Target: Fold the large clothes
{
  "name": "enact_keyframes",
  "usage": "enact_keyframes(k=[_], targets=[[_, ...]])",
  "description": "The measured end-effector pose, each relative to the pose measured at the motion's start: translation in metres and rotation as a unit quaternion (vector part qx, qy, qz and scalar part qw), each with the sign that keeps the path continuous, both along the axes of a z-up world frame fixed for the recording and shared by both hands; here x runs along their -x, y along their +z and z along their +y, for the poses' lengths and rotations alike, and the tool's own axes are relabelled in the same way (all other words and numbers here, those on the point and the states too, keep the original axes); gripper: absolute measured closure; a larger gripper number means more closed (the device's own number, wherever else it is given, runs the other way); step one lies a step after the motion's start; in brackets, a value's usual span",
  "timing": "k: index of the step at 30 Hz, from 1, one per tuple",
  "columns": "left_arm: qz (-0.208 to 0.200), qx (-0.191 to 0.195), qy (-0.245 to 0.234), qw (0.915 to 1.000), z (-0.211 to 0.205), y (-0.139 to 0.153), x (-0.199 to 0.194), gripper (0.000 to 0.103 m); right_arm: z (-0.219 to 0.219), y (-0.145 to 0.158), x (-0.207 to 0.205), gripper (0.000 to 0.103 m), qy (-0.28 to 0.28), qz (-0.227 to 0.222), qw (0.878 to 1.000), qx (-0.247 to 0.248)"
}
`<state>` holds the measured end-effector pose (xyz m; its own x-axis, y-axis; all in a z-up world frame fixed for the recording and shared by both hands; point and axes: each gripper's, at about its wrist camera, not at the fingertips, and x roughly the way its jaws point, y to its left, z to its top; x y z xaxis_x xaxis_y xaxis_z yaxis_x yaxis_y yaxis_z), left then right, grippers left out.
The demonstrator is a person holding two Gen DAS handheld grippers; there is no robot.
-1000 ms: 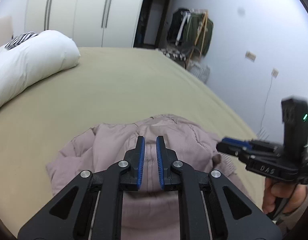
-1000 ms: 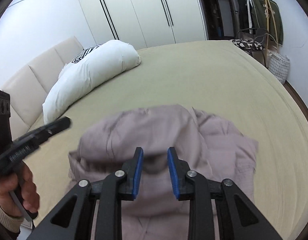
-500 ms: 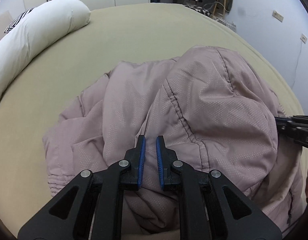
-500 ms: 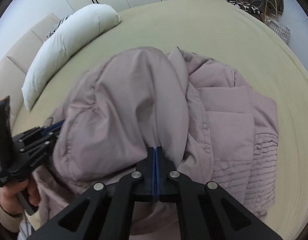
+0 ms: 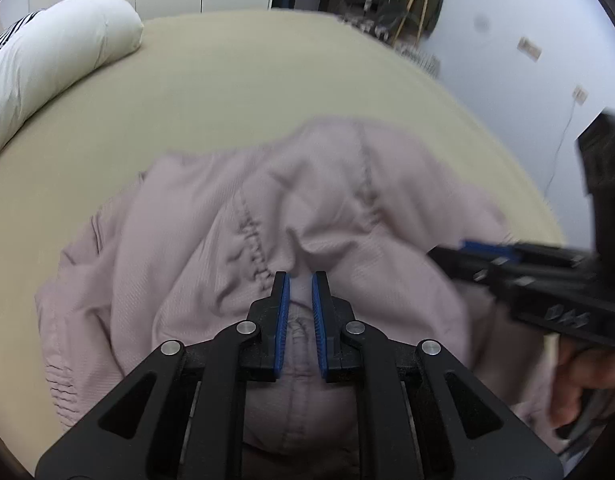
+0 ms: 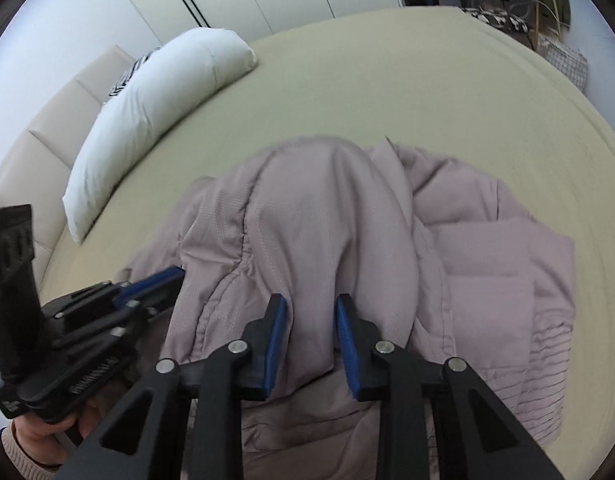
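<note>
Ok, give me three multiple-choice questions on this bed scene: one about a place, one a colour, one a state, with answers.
1. Where is the white pillow? A on the floor; B on the bed beside the headboard; C on a chair.
2. What colour is the padded jacket? A navy; B dusty pink; C black.
3. How does the jacket lie? A crumpled in a heap on the bed; B hung on a hanger; C folded into a neat square.
Answers: B, it lies along the beige headboard; B, its fabric is pale mauve-pink throughout; A, it sits bunched and puckered on the bed.
</note>
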<state>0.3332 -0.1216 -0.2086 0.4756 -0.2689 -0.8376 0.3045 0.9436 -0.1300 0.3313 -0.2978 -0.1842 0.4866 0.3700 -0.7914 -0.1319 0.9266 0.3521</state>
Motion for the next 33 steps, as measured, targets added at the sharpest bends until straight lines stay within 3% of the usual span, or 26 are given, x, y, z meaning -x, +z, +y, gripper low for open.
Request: enact_keyframes(k=[3, 6, 9, 14, 16, 18, 21, 25, 30, 33], targets=[[0.002, -0.021, 0.009, 0.9997, 0.014, -0.02, 0.009, 0.09, 0.002, -0.015, 0.004, 0.077, 0.011, 0.008, 1.0, 0.011], [0.0, -0.036, 0.002, 0.9994, 0.022, -0.03, 0.018, 0.09, 0.02, -0.022, 0.009, 0.076, 0.046, 0.009, 0.997, 0.058], [-0.004, -0.046, -0.001, 0.9989, 0.025, -0.033, 0.029, 0.09, 0.034, -0.012, 0.014, 0.076, 0.071, 0.008, 0.993, 0.099], [-0.004, -0.033, 0.013, 0.9994, 0.037, -0.024, 0.028, 0.09, 0.016, 0.048, -0.015, 0.076, 0.014, -0.053, 0.998, 0.033], [-0.005, -0.028, 0.018, 0.9994, 0.032, -0.027, 0.033, 0.09, 0.027, 0.055, -0.039, 0.076, 0.02, -0.061, 0.997, 0.042], [-0.004, -0.016, 0.025, 0.9995, 0.037, -0.026, 0.032, 0.09, 0.04, 0.047, -0.063, 0.076, 0.03, -0.05, 0.996, 0.066], [0.0, 0.011, 0.038, 0.9992, 0.046, -0.019, 0.039, 0.09, 0.044, 0.007, -0.081, 0.076, 0.032, 0.007, 0.995, 0.09], [0.01, 0.018, 0.044, 0.9988, 0.053, -0.021, 0.031, 0.09, 0.037, -0.024, -0.066, 0.08, 0.032, -0.014, 0.995, 0.088], [0.047, 0.04, 0.066, 0.9959, 0.06, -0.023, 0.013, 0.09, 0.04, -0.031, -0.072, 0.081, 0.046, -0.027, 0.992, 0.116], [0.037, 0.053, 0.073, 0.9952, 0.068, -0.002, 0.024, 0.09, 0.033, -0.011, -0.069, 0.08, 0.029, -0.01, 0.993, 0.111]])
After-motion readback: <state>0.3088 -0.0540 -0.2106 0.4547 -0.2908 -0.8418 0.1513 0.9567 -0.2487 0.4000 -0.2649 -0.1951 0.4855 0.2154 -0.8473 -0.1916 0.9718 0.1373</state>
